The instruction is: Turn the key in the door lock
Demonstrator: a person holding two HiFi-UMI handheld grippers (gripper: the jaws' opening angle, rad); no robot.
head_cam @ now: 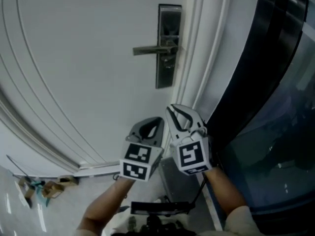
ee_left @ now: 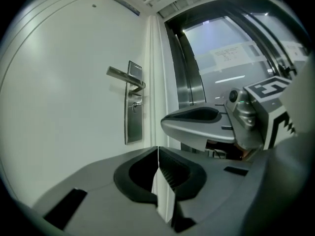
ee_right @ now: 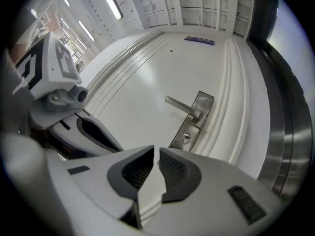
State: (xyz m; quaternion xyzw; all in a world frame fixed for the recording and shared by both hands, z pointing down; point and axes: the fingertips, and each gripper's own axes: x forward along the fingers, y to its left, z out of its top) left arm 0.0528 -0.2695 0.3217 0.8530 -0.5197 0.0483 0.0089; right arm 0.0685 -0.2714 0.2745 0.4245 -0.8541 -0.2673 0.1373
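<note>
The white door (head_cam: 88,58) carries a steel lock plate (head_cam: 169,45) with a lever handle (head_cam: 153,49); below the handle a small silvery key (ee_right: 186,138) sits in the cylinder, also seen as the key (ee_left: 134,105). Both grippers hang side by side in the air, below and short of the lock, touching nothing. My left gripper (head_cam: 155,122), dark grey, has its jaws meeting in a line, as the left gripper (ee_left: 157,149) shows close up. My right gripper (head_cam: 173,108), white, shows a narrow gap with nothing in it at the right gripper (ee_right: 156,151).
The white door frame (head_cam: 197,58) runs just right of the lock. Beyond it stands a dark glass and metal panel (head_cam: 275,92). Scraps of cardboard (head_cam: 42,188) lie on the floor at the door's foot, lower left. A black device (head_cam: 157,208) sits at the person's chest.
</note>
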